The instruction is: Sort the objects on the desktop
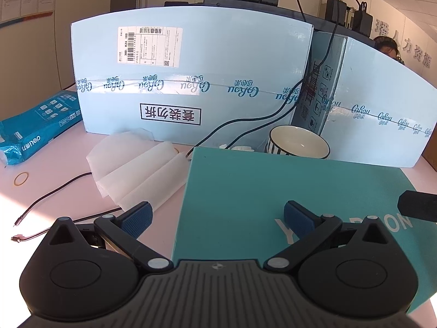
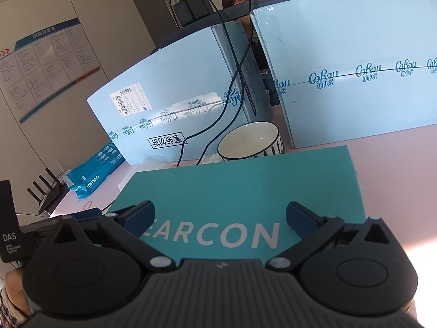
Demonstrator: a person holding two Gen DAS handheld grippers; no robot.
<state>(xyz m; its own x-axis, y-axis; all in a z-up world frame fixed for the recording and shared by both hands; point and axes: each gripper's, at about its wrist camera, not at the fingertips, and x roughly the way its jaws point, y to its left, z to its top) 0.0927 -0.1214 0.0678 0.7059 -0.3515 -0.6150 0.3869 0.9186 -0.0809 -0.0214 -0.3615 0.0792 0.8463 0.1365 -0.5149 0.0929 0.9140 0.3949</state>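
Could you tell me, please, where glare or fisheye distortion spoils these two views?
Left wrist view: sunlight blows out the desk at lower left, and the light blue carton bows outward. Right wrist view: glare whitens the lower right corner, and the wall notice board curves.

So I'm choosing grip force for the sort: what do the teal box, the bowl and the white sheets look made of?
Teal box: matte cardboard by its look, flat printed lid, crisp edges. Bowl: probably glazed ceramic, glossy cream inside with a highlight, dark rim. White sheets: thin, translucent and folded, likely tissue or foam wrap; I cannot tell which.
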